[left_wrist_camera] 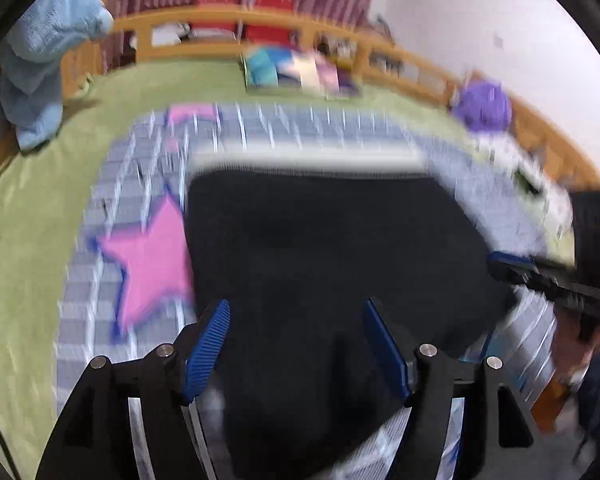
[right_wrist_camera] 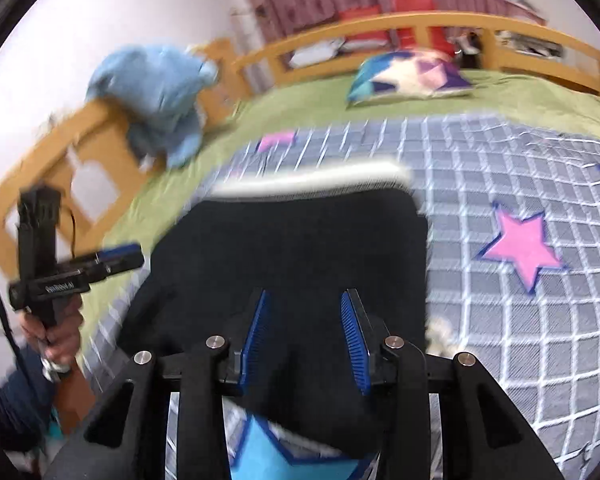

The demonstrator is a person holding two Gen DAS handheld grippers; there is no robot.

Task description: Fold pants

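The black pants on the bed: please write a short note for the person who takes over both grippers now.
Left gripper: open, holding nothing, above the near part of the black pants.
Right gripper: open too, fingers on either side of the near edge of the pants; no cloth pinched.
Pants: lying on the checked quilt with pink stars on the bed; a white band along the far edge. The frames are blurred, so how many folds exist I cannot tell.
Done: pants laid out as a compact dark shape.
Left: probably grip the near edge with both grippers and fold it toward the white band, then smooth.
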